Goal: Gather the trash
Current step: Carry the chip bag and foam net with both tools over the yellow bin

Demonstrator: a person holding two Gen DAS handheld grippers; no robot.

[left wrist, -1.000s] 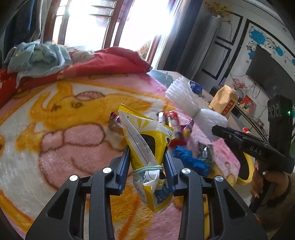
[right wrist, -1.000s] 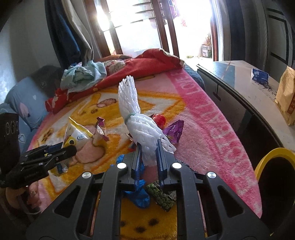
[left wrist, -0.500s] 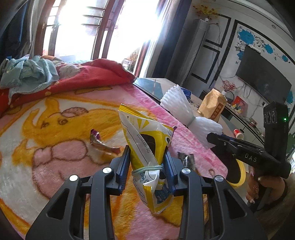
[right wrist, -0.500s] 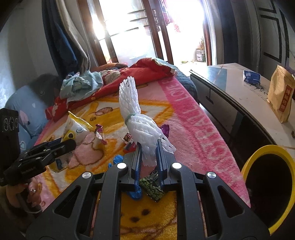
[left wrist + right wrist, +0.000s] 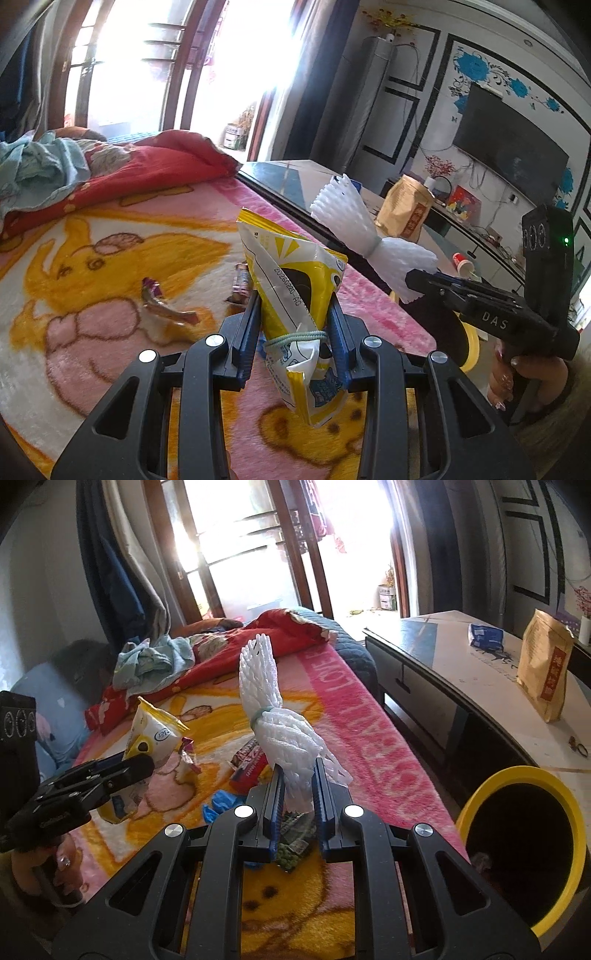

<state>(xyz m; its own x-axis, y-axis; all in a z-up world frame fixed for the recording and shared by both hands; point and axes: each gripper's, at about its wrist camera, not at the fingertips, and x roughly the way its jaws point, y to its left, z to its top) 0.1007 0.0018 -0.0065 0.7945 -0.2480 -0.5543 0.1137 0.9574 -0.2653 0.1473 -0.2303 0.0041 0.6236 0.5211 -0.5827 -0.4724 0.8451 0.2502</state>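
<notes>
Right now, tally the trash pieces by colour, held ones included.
Yellow: 1, snack bag in left gripper
White: 1, foam net in right gripper
Red: 1, wrapper
Purple: 1, candy wrapper
Blue: 1, crumpled piece
Green: 1, packet
Total: 6

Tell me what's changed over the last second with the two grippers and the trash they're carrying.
Both grippers swung right, off the bed's trash pile toward the yellow bin, now much more in the right wrist view. Unchanged: the left gripper stays clamped on the yellow snack bag, the right gripper on the white foam net.
</notes>
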